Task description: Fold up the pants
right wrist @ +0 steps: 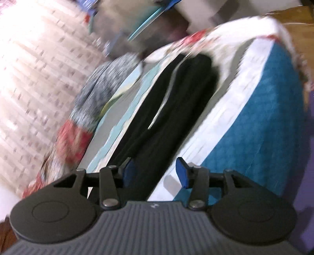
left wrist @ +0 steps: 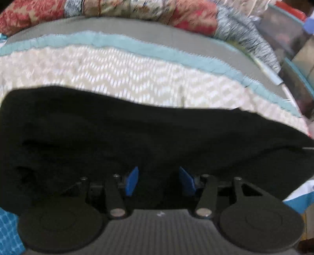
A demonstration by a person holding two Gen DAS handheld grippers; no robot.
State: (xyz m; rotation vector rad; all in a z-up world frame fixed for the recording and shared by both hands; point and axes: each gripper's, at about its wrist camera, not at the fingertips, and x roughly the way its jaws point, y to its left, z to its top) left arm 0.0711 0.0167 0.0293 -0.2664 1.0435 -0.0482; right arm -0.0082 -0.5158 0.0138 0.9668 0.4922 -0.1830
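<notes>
The black pants (left wrist: 137, 137) lie spread on a cream chevron bed cover (left wrist: 117, 78). In the left wrist view they fill the lower half of the frame, and my left gripper (left wrist: 160, 180) is open just above the cloth, its blue pads apart with black fabric between and below them. In the right wrist view the pants (right wrist: 172, 102) run as two long legs away from the camera. My right gripper (right wrist: 155, 172) is open at the near end of one leg, with its blue pads on either side of the fabric.
A red, beige and grey patchwork quilt (left wrist: 137, 11) is bunched at the far edge of the bed. A teal blanket (right wrist: 265, 117) and a white sheet (right wrist: 225, 109) lie right of the pants. A bright curtain (right wrist: 29, 78) hangs at left. Both views are motion-blurred.
</notes>
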